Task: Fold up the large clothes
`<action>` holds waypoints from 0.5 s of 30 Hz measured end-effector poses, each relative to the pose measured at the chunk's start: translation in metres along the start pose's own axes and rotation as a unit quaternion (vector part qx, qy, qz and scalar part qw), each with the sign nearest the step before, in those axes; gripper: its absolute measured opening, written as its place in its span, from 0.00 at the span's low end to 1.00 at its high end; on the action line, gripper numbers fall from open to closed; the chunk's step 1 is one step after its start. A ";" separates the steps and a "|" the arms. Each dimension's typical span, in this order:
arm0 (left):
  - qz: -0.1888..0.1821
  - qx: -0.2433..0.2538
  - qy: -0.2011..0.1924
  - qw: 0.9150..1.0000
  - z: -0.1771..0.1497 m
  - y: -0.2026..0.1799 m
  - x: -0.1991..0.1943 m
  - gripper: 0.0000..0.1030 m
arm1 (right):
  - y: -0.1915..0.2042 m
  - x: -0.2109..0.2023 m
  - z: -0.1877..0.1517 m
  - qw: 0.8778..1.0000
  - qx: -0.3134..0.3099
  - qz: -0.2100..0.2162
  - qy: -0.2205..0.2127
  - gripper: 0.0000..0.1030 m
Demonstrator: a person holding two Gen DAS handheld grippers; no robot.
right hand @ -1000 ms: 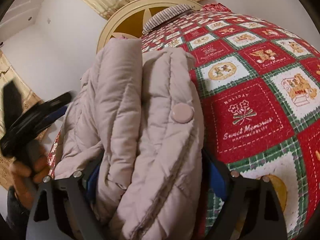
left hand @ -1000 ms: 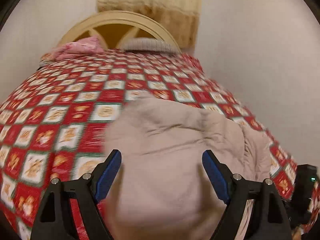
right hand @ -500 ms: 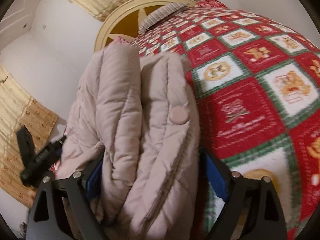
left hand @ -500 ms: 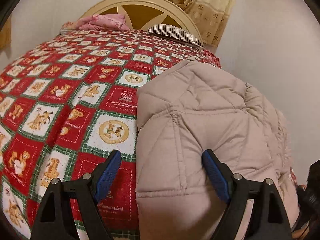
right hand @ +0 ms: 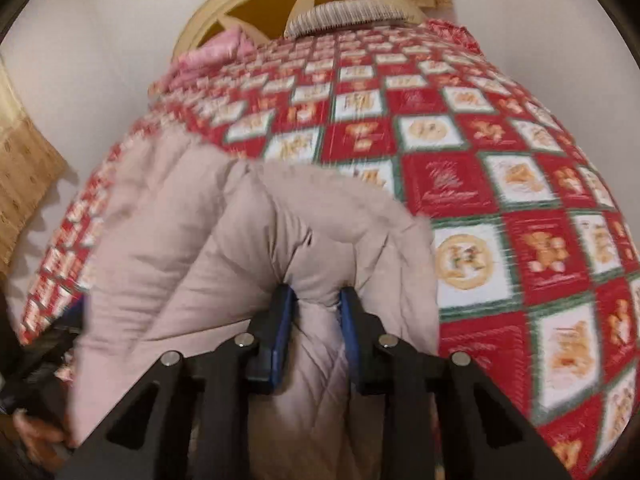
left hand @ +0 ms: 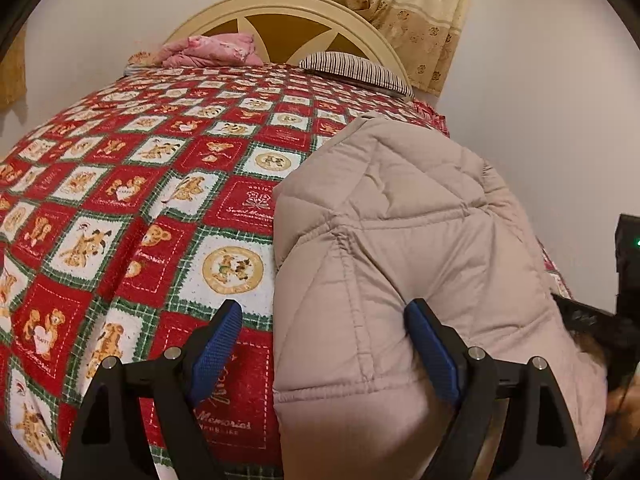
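A beige quilted puffer jacket (left hand: 400, 248) lies folded in a thick bundle at the near edge of the bed. My left gripper (left hand: 324, 344) is open, its blue pads wide apart, with the jacket's left edge between them and not pinched. In the right wrist view the jacket (right hand: 248, 232) bulges up in front of my right gripper (right hand: 314, 300), which is shut on a fold of its fabric. The right gripper's body shows at the right edge of the left wrist view (left hand: 624, 280).
The bed carries a red, white and green checked quilt (left hand: 120, 200) with bear prints. A cream headboard (left hand: 280, 12), a pink cloth (left hand: 212, 50) and a striped pillow (left hand: 356, 70) are at the far end. Walls and curtains surround the bed.
My right gripper has closed from wide open around the jacket to pinched on a fold. Its view has swung to face the headboard. The left gripper stays open and has drawn back slightly.
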State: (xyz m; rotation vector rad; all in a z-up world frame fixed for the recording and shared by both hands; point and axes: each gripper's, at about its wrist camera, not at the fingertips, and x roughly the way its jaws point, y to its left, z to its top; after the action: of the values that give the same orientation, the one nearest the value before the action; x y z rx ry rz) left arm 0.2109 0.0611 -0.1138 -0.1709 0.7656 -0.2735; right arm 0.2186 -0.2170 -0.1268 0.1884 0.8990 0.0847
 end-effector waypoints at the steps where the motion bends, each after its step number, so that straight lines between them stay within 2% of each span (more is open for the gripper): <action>1: 0.000 0.003 0.002 1.000 0.000 -0.001 0.002 0.82 | 0.002 0.005 -0.003 1.000 -0.005 -0.008 -0.007 0.27; 6: -0.009 -0.008 0.011 1.000 -0.002 0.004 0.008 0.86 | 0.003 0.006 -0.012 0.999 -0.011 -0.030 -0.023 0.26; 13: -0.012 -0.010 0.030 0.999 0.001 0.004 0.003 0.89 | -0.001 0.004 -0.012 0.999 0.000 -0.019 -0.035 0.27; 15: -0.054 -0.045 0.036 0.997 0.006 0.012 -0.009 0.89 | -0.002 0.003 -0.014 0.999 0.005 -0.016 -0.038 0.27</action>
State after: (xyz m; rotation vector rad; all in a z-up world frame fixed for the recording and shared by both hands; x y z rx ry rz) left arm 0.2116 0.0758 -0.1067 -0.2885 0.8424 -0.3490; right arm 0.2097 -0.2169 -0.1383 0.1855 0.8271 0.0439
